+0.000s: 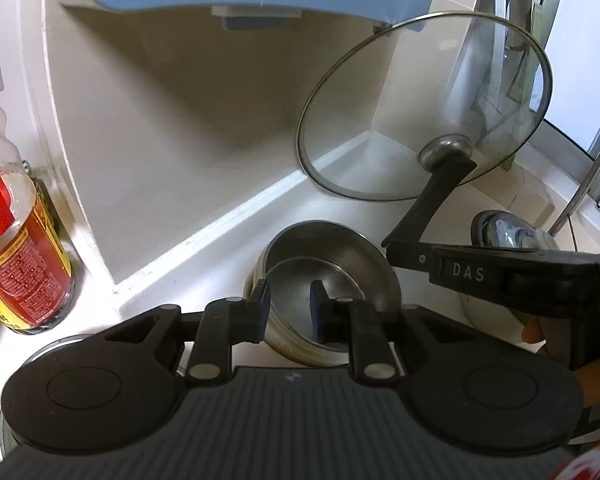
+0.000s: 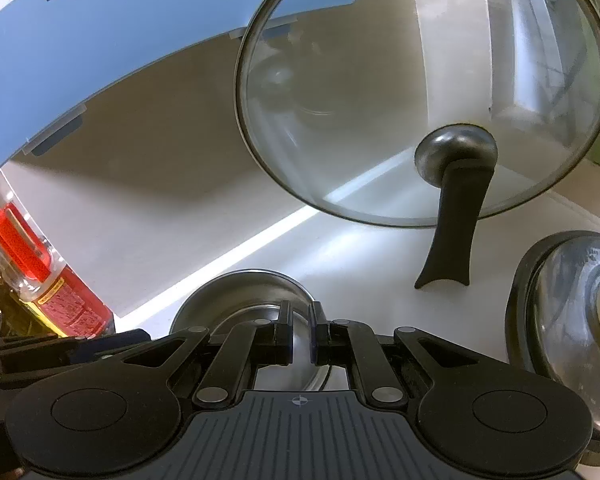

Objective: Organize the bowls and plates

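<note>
A steel bowl (image 1: 332,256) sits nested in a stack on the white counter (image 1: 228,240), with a smaller steel bowl (image 1: 300,284) tilted inside it. My left gripper (image 1: 290,304) is open, its blue pads straddling the near rim of the smaller bowl. My right gripper (image 2: 301,330) hovers just above the same steel bowl (image 2: 236,296), jaws nearly closed with a narrow gap and nothing between them. The right gripper's body also shows in the left wrist view (image 1: 500,276).
A glass lid (image 1: 424,108) with a black handle (image 2: 456,224) leans upright against the wall corner. Another glass lid (image 2: 568,304) lies flat at right. A red-labelled bottle (image 1: 16,240) stands at left. A blue appliance (image 2: 100,40) hangs overhead.
</note>
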